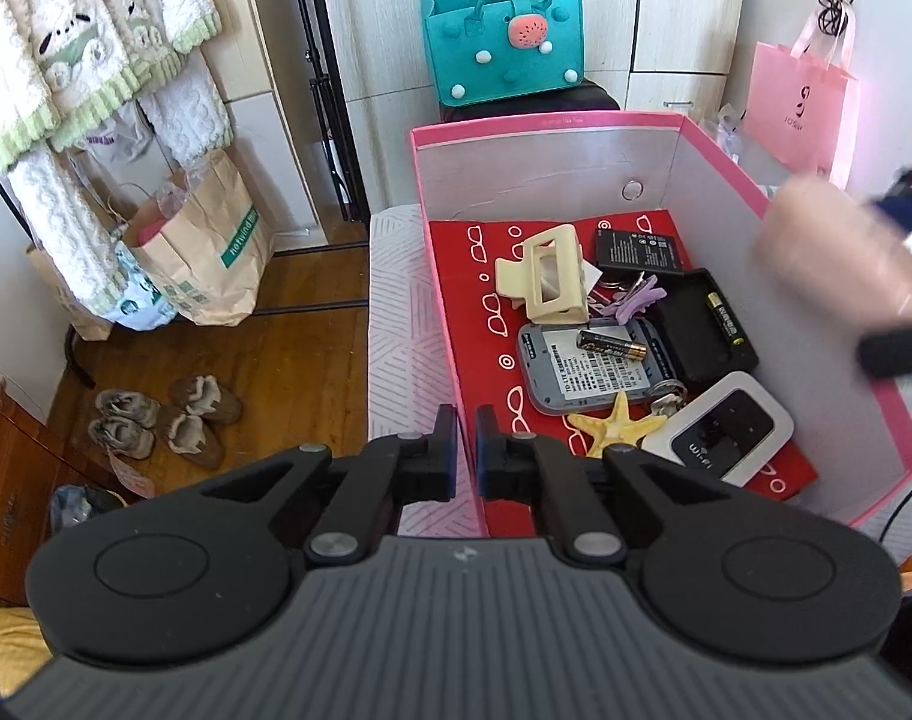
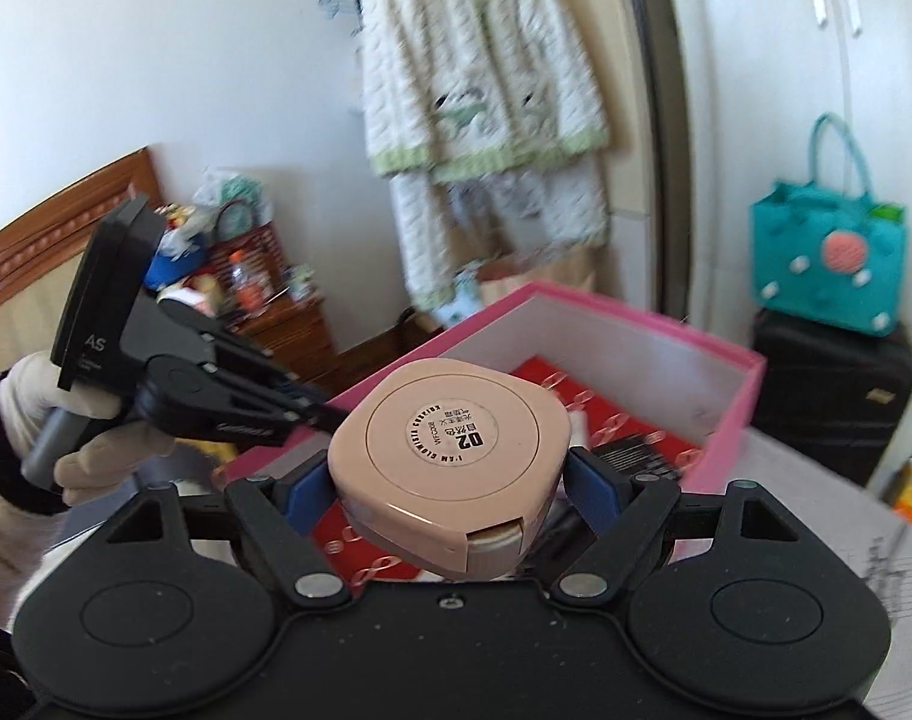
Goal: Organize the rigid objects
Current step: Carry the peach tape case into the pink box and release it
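Note:
A pink box (image 1: 816, 222) with a red liner holds a cream hair claw (image 1: 543, 282), a flat black battery (image 1: 642, 246), a loose AA battery (image 1: 612, 343), a grey router (image 1: 594, 372), a white Wi-Fi unit (image 1: 726, 426), a starfish (image 1: 618, 426) and a black tray (image 1: 690, 306) with another AA battery. My left gripper (image 1: 467, 420) is shut on the box's near left wall; it also shows from the side as the left gripper (image 2: 312, 414). My right gripper (image 2: 444, 474) holds a pale pink compact case (image 2: 450, 450) above the box (image 2: 636, 324). The case appears blurred as the compact case (image 1: 828, 240).
A teal felt bag (image 1: 504, 48) sits on a black suitcase behind the box. A pink paper bag (image 1: 801, 102) hangs at the right. Brown paper bags (image 1: 210, 252) and shoes (image 1: 168, 420) lie on the wooden floor at left, under hanging pyjamas (image 1: 84, 60).

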`<state>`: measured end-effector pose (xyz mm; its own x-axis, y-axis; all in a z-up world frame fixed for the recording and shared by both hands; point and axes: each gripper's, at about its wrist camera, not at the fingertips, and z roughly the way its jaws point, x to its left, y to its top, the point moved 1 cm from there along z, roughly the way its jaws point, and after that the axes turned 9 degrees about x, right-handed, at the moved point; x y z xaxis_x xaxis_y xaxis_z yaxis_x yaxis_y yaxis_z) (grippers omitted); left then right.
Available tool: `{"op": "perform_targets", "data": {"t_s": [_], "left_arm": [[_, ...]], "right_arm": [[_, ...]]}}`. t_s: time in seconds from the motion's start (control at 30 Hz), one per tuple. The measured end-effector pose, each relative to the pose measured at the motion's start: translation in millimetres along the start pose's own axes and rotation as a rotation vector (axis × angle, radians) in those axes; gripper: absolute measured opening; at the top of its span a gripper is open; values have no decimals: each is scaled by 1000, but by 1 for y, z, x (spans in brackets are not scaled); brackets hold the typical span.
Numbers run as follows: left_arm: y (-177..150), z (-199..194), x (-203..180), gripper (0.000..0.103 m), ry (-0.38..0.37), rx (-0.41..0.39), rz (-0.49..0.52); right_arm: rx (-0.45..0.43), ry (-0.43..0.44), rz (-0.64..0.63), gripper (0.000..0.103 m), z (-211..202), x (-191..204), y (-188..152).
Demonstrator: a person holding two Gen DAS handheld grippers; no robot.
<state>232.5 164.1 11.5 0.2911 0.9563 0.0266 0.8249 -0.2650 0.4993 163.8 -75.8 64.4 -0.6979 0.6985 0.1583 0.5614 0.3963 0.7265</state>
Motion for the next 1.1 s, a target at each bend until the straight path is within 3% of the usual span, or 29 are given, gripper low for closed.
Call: {"op": "perform_targets", "data": {"t_s": [0.13, 0.4, 0.67, 0.83, 1.1], "left_arm": [[1, 0, 3, 5, -20, 1, -17], [1, 1, 6, 5, -42, -2, -32], [-2, 2, 7, 5, -51, -13, -36], [-2, 2, 8, 6, -55, -18, -38], [-2, 3, 9, 6, -54, -25, -36]], "right_arm": [[110, 68, -14, 85, 35, 10, 9], [284, 64, 38, 85, 93, -10, 33], [399, 132, 197, 85, 131, -38, 47], [428, 18, 173, 85, 144, -41, 57], [395, -56, 184, 85, 150, -51, 65]]}}
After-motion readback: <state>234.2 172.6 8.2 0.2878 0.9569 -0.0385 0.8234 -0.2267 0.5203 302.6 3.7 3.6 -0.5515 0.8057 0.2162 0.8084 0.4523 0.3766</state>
